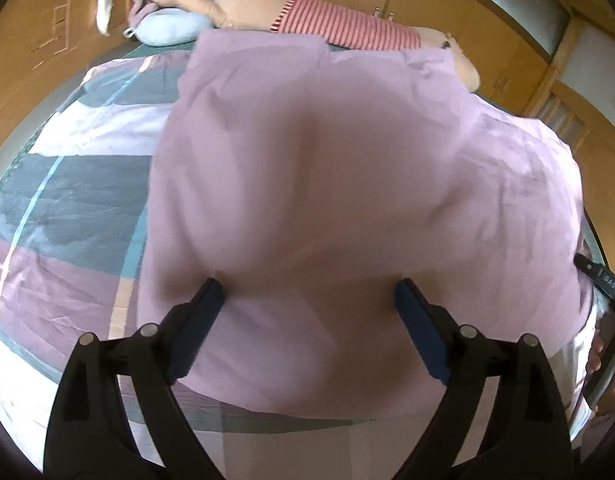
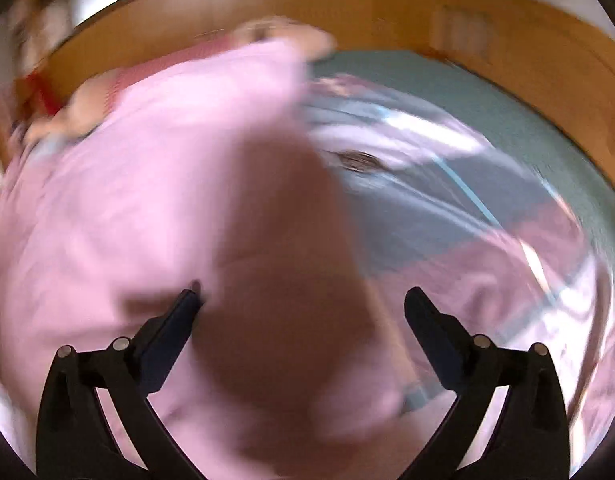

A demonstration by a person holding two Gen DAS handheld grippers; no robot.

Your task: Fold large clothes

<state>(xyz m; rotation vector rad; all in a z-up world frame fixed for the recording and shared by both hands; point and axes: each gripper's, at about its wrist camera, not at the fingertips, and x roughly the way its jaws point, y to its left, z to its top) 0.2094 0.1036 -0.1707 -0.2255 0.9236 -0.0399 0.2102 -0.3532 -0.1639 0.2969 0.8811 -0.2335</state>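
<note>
Pink garment (image 1: pixel 327 152) is lying spread on the bed (image 1: pixel 67 200), covering the patchwork bedsheet from the near edge toward the far edge, where a plush toy in a red-striped top (image 1: pixel 327 20) is resting beside a pale blue cushion (image 1: pixel 171 28). Left gripper (image 1: pixel 309 292) is hovering over the garment's near part, jaws standing wide apart, pads not pressing cloth. Right gripper (image 2: pixel 303 296) is likewise standing wide apart above the garment's right-hand side; the right wrist view is motion-blurred, and fabric is bulging between its fingers without being clamped.
</note>
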